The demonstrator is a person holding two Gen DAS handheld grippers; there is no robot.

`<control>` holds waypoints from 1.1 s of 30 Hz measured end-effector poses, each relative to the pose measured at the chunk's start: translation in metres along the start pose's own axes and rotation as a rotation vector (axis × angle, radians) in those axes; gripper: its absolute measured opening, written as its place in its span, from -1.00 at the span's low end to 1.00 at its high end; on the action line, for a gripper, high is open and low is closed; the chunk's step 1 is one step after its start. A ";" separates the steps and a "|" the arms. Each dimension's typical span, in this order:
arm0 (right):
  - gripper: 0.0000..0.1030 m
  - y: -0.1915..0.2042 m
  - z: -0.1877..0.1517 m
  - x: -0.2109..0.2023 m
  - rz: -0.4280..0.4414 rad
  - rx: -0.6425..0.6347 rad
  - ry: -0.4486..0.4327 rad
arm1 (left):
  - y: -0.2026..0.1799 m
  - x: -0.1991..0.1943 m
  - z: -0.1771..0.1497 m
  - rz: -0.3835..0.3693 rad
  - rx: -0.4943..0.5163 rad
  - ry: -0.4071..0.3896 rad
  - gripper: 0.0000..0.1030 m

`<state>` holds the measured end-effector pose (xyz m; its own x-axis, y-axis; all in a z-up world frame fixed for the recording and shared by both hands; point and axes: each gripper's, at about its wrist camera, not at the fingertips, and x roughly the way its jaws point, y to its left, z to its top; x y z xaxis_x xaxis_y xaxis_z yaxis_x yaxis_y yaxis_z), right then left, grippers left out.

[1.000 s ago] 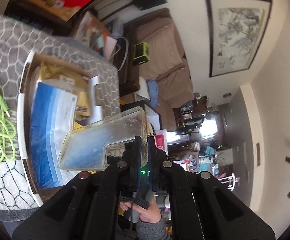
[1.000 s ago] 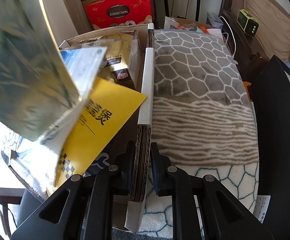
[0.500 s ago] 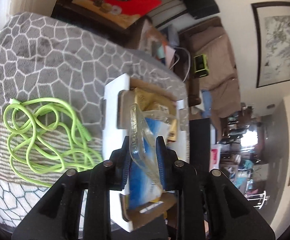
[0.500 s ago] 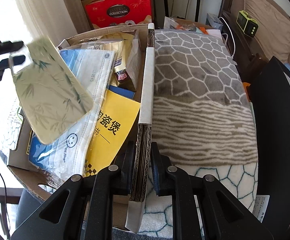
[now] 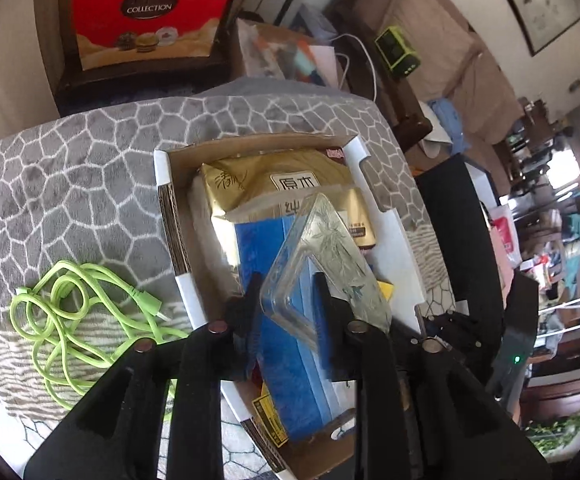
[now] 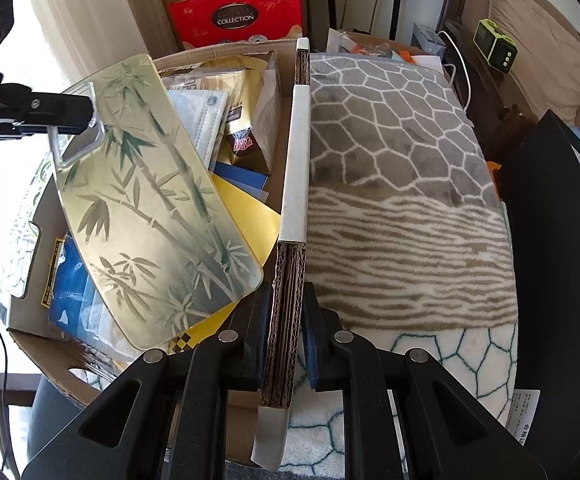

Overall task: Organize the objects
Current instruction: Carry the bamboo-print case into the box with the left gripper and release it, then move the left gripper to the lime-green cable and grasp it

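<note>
A clear phone case printed with bamboo leans over the contents of an open cardboard box. My left gripper straddles the case's upper end and its jaws are opening, with the case loose between the fingers. In the right wrist view the case slants down onto a yellow booklet, its notched corner at the left gripper. My right gripper is shut on the box's corrugated side wall. A lime green cable lies coiled on the blanket left of the box.
The box holds a blue mask pack, a gold packet and small cartons. It sits on a grey and cream patterned blanket. A red gift box stands behind; a black panel borders the right.
The left gripper swung down over the box with the case and spread its fingers. The case tipped from held aloft to slanting onto the box contents. The right gripper stayed clamped on the wall.
</note>
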<state>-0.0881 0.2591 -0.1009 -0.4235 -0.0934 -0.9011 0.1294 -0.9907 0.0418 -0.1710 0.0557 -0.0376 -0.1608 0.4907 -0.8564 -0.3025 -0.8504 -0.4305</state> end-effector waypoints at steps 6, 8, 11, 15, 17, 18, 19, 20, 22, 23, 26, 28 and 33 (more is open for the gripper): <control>-0.73 0.000 -0.001 0.001 0.004 0.002 0.002 | 0.022 -0.029 0.004 -0.115 -0.133 -0.116 0.49; -0.73 -0.001 -0.001 0.002 0.002 0.000 0.004 | 0.033 -0.045 0.005 -0.127 -0.155 -0.156 0.52; -0.73 -0.001 -0.001 0.002 0.002 0.000 0.004 | 0.051 -0.058 0.002 -0.055 -0.167 -0.176 0.55; -0.73 0.000 -0.001 0.002 0.001 -0.001 0.004 | 0.083 -0.061 -0.008 0.033 -0.218 -0.147 0.55; -0.73 0.000 -0.001 0.002 0.001 -0.001 0.004 | 0.102 -0.059 -0.017 0.078 -0.245 -0.129 0.55; -0.73 0.001 -0.001 0.002 0.001 -0.001 0.004 | 0.110 -0.056 -0.020 0.095 -0.250 -0.120 0.55; -0.73 0.000 -0.001 0.002 0.000 -0.002 0.004 | 0.120 -0.051 -0.026 0.120 -0.258 -0.106 0.55; -0.72 0.000 -0.001 0.002 0.000 -0.002 0.004 | 0.124 -0.048 -0.029 0.133 -0.264 -0.096 0.55; -0.72 0.000 -0.001 0.003 -0.001 -0.002 0.004 | 0.138 -0.040 -0.038 0.163 -0.285 -0.074 0.55; -0.72 0.001 -0.001 0.002 -0.001 -0.002 0.004 | 0.142 -0.038 -0.041 0.174 -0.293 -0.071 0.55; -0.72 0.001 -0.001 0.002 -0.001 -0.002 0.004 | 0.154 -0.029 -0.048 0.228 -0.314 -0.056 0.54; -0.72 0.001 -0.001 0.002 -0.001 -0.002 0.004 | 0.156 -0.023 -0.051 0.261 -0.305 -0.045 0.54; -0.72 0.001 -0.001 0.002 -0.001 -0.002 0.004 | 0.144 0.000 -0.056 0.343 -0.225 -0.018 0.55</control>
<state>-0.0877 0.2579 -0.1035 -0.4204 -0.0923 -0.9026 0.1307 -0.9906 0.0405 -0.1619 -0.0770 -0.1151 -0.2338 0.1731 -0.9567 -0.0154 -0.9846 -0.1744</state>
